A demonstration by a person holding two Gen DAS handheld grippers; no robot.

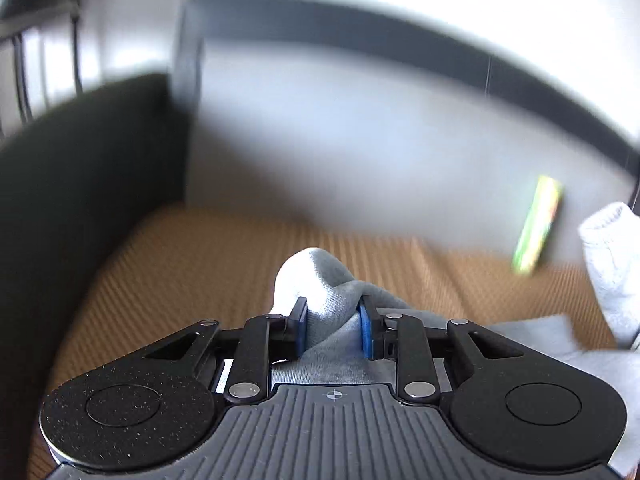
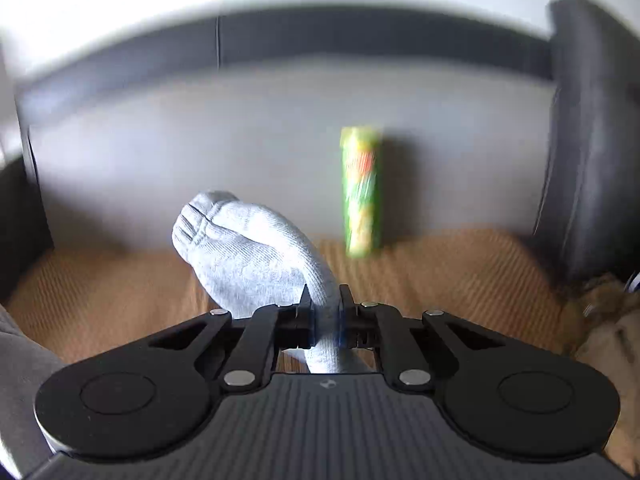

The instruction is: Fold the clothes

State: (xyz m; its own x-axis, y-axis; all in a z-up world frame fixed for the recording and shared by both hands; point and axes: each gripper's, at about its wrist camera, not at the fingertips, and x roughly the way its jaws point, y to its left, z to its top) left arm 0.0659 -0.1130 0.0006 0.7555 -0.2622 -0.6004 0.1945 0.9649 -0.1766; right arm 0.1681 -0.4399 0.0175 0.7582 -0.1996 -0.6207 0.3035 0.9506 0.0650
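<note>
A light grey sock (image 1: pixel 320 292) bulges up between the blue pads of my left gripper (image 1: pixel 332 312), which is shut on it above the tan ribbed cushion (image 1: pixel 180 264). More grey sock fabric (image 1: pixel 612 264) hangs at the right edge of the left wrist view. In the right wrist view the grey sock (image 2: pixel 248 252) sticks up and to the left, toe end uppermost. My right gripper (image 2: pixel 324 300) is shut on its lower part. Both views are blurred by motion.
A green and yellow tube-shaped can (image 2: pixel 360 192) stands on the cushion against the grey backrest (image 2: pixel 200 152), and shows as the can (image 1: pixel 538 226) in the left wrist view. A dark armrest (image 1: pixel 80 184) rises at the left, another dark armrest (image 2: pixel 592 140) at the right. Beige cloth (image 2: pixel 608 328) lies far right.
</note>
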